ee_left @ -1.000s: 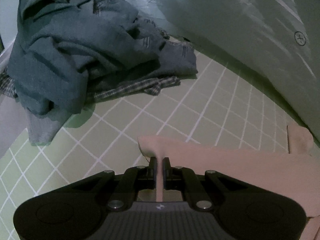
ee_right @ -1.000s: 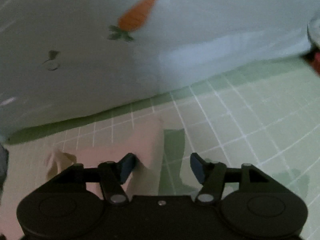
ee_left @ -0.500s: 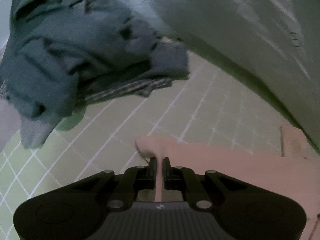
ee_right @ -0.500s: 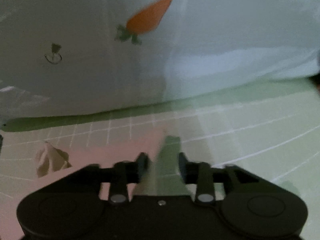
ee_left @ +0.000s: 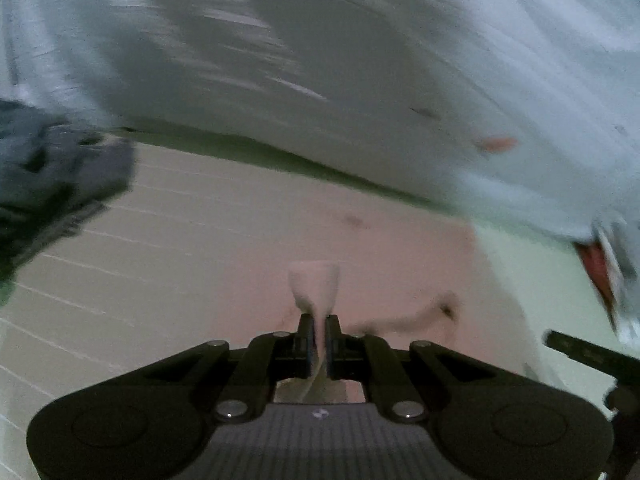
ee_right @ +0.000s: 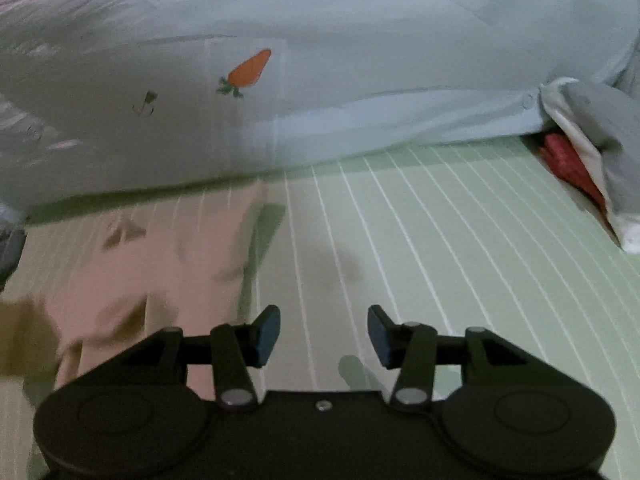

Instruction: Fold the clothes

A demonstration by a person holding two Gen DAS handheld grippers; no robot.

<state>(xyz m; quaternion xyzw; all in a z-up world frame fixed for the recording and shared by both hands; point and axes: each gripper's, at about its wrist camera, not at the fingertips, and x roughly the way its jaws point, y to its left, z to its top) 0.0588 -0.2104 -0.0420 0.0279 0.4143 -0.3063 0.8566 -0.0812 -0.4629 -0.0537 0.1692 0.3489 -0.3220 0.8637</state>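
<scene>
A pale pink garment (ee_left: 360, 240) lies spread on the green checked bed sheet (ee_right: 460, 240). My left gripper (ee_left: 318, 330) is shut on a pinched fold of this pink garment, which sticks up between the fingers. In the right wrist view the pink garment (ee_right: 160, 272) lies to the left, rumpled. My right gripper (ee_right: 323, 334) stands open above the sheet, just right of the garment's edge, with nothing between its fingers. The left wrist view is blurred by motion.
A pale blue quilt with a carrot print (ee_right: 248, 70) runs along the far side. A heap of dark blue-grey clothes (ee_left: 52, 172) sits at the left. A red item under a grey and white cloth (ee_right: 568, 156) lies at the right.
My left gripper swung right with the pink fold still held; the clothes heap slid to the left edge. My right gripper closed partway, then opened and drew back off the garment's edge.
</scene>
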